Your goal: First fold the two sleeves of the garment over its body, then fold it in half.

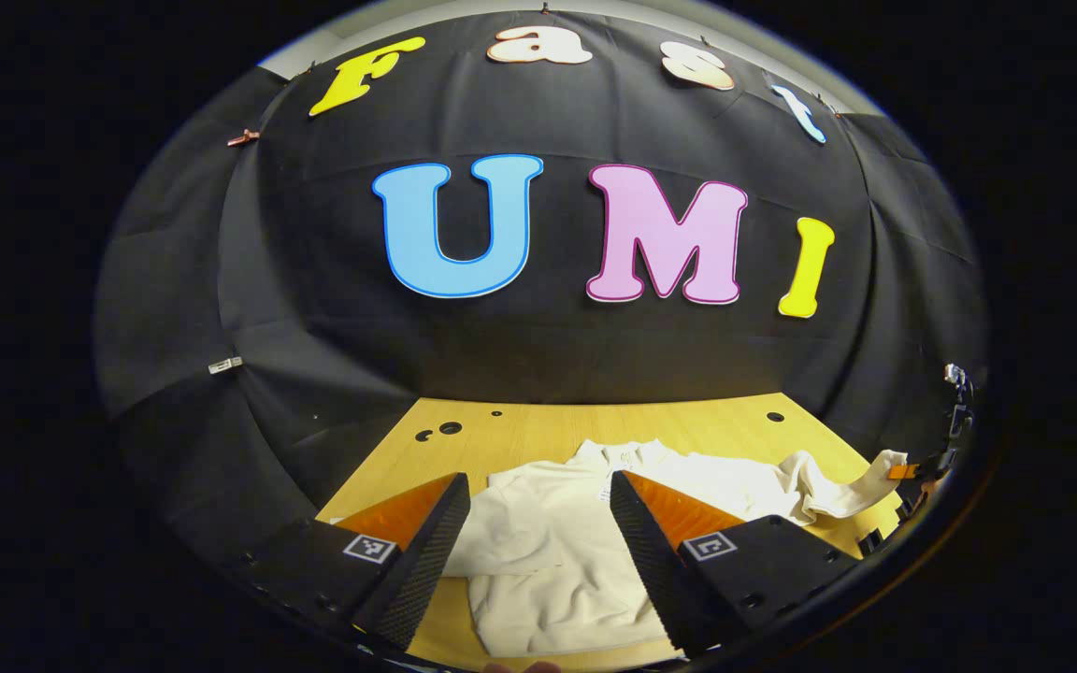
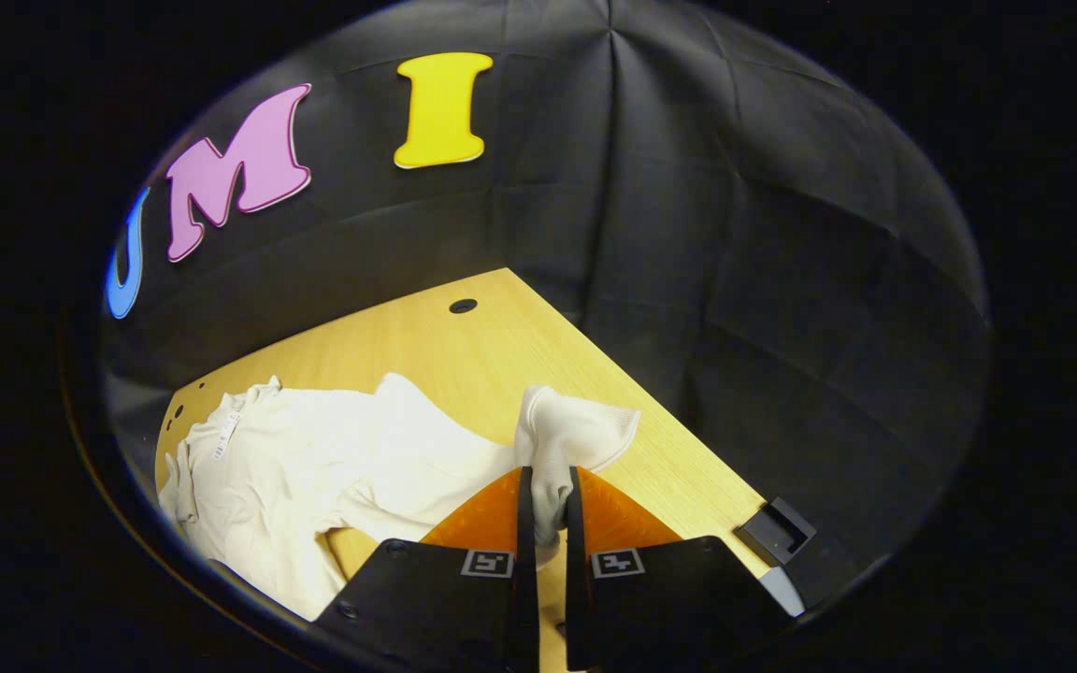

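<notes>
A cream long-sleeved garment (image 1: 557, 551) lies on the wooden table (image 1: 538, 435), collar toward the back wall, with one sleeve folded over its body. My left gripper (image 1: 538, 491) hovers open above the garment's body, nothing between its fingers. In the right gripper view the garment (image 2: 295, 467) spreads to the left, and its other sleeve (image 2: 567, 439) is lifted off the table with its cuff bunched up. My right gripper (image 2: 548, 491) is shut on that sleeve cuff. Far right in the left gripper view, the right gripper (image 1: 922, 472) holds the sleeve end (image 1: 880, 467).
The table (image 2: 501, 346) has small round holes near its back edge (image 1: 450, 428) (image 2: 463, 306). A dark bracket (image 2: 777, 533) sits at the table's right edge. Black cloth walls close in behind and to both sides.
</notes>
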`<action>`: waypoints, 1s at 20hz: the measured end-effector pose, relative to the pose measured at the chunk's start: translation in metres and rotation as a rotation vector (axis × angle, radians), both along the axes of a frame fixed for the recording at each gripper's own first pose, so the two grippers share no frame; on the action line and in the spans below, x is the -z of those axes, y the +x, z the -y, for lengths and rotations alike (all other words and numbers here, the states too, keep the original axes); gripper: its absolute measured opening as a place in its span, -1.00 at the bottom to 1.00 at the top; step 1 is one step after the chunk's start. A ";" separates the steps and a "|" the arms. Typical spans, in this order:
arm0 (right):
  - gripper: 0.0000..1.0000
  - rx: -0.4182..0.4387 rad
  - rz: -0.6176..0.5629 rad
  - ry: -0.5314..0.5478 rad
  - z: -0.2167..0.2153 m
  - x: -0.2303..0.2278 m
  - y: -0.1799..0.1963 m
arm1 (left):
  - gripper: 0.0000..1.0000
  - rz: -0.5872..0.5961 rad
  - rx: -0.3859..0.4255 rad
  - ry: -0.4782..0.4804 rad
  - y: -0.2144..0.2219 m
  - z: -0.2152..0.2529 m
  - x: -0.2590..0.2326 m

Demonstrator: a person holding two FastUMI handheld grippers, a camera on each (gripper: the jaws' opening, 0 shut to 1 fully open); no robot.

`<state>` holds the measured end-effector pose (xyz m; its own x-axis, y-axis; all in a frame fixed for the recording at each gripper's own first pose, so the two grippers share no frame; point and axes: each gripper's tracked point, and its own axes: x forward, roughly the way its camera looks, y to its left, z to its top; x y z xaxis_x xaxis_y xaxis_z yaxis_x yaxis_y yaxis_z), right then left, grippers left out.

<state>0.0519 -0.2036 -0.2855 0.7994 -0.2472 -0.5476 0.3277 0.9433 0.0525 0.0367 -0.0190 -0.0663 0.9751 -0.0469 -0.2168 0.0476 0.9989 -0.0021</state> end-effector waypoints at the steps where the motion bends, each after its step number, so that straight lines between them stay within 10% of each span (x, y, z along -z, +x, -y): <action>1: -0.69 -0.012 0.010 0.006 -0.014 -0.006 -0.001 | 0.91 0.002 0.002 -0.005 0.000 -0.005 0.001; 20: -0.69 -0.227 0.144 0.121 -0.300 -0.065 0.055 | 0.94 0.013 0.003 -0.063 0.026 -0.126 0.019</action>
<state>0.1070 0.0964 -0.2209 0.8982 0.0076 -0.4394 0.0895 0.9757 0.2000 0.0632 0.1074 -0.0855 0.9776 -0.0631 -0.2006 0.0511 0.9966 -0.0643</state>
